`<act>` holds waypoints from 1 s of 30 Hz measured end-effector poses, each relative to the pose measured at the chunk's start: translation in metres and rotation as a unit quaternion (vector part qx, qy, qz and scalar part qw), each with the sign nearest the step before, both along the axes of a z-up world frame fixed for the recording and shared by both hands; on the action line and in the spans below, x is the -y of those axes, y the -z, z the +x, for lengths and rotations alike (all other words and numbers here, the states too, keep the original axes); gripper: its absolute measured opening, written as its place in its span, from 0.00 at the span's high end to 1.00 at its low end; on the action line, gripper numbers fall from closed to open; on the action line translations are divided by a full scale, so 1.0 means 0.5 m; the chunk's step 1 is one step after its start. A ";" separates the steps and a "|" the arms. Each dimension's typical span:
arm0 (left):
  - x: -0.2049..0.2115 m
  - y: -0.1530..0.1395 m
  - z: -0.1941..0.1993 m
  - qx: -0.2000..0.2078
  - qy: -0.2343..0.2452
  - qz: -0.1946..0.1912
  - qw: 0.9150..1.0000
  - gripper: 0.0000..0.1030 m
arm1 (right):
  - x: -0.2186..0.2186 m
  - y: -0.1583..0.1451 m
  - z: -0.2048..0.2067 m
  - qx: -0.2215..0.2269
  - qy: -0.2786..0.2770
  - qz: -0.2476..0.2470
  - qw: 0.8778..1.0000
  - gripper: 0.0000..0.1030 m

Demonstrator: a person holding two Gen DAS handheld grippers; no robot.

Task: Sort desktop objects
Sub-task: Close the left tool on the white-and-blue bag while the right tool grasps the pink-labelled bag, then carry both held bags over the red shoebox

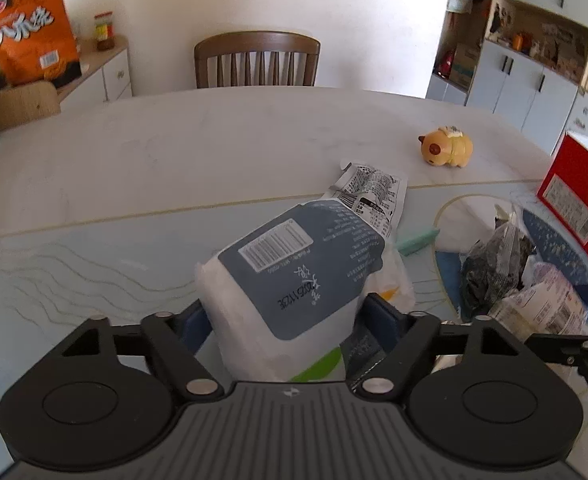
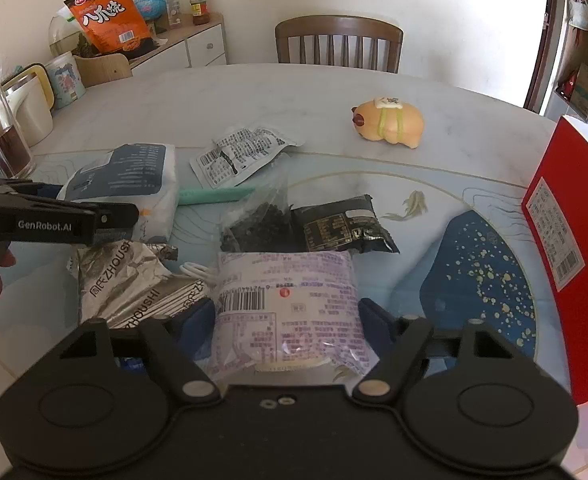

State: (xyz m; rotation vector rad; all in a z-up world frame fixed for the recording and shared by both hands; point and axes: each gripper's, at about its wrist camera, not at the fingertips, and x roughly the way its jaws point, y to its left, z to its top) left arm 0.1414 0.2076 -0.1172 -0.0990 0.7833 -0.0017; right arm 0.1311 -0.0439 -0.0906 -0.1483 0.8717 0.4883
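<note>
My left gripper (image 1: 283, 320) is shut on a white tissue pack with a grey-blue label (image 1: 294, 264), held tilted just above the mat; the pack also shows in the right wrist view (image 2: 129, 176). My right gripper (image 2: 285, 320) is shut on a pale purple printed packet (image 2: 289, 304). A silver foil pack (image 2: 125, 288), a clear bag of dark bits (image 2: 257, 220), a black packet (image 2: 346, 228), a white printed sachet (image 2: 241, 154) and a green stick (image 2: 213, 196) lie on the mat. A yellow pig toy (image 2: 390, 122) sits farther back.
A red box (image 2: 566, 248) stands at the right edge. Jars, a kettle (image 2: 25, 108) and a tin crowd the table's left side. A wooden chair (image 2: 338, 40) is behind the table. An orange snack bag (image 2: 109, 20) stands by the sideboard.
</note>
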 end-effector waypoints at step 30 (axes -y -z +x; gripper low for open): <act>0.011 -0.102 -0.085 0.046 -0.025 -0.058 0.997 0.50 | 0.038 -0.088 -0.053 0.043 0.029 0.008 0.999 0.34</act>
